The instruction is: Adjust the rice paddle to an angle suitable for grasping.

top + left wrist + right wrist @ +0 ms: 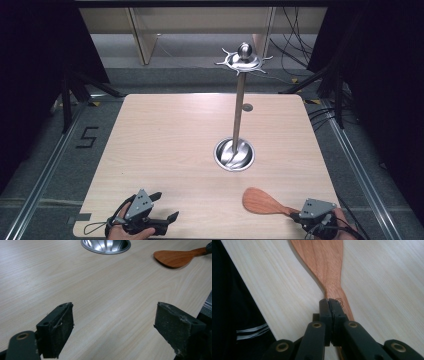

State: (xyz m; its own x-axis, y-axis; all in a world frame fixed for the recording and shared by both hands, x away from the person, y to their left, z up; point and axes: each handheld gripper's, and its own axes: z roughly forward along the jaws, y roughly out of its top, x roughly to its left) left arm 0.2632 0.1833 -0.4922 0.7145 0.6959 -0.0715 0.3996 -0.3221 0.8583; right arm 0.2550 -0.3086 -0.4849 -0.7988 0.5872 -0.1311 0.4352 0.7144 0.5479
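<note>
Wooden spatula [262, 202] sits clamped in my right gripper [300, 216], blade pointing far-left toward the rack's base [234, 154]. My left gripper [167, 213] rests open, farther away.

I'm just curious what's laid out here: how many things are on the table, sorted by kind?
Metal stand with hooks on top: 1
Wooden spatula, its handle at the right gripper: 1
Hand-held grippers: 2, counting the left gripper with its fingers apart
Total: 4
</note>
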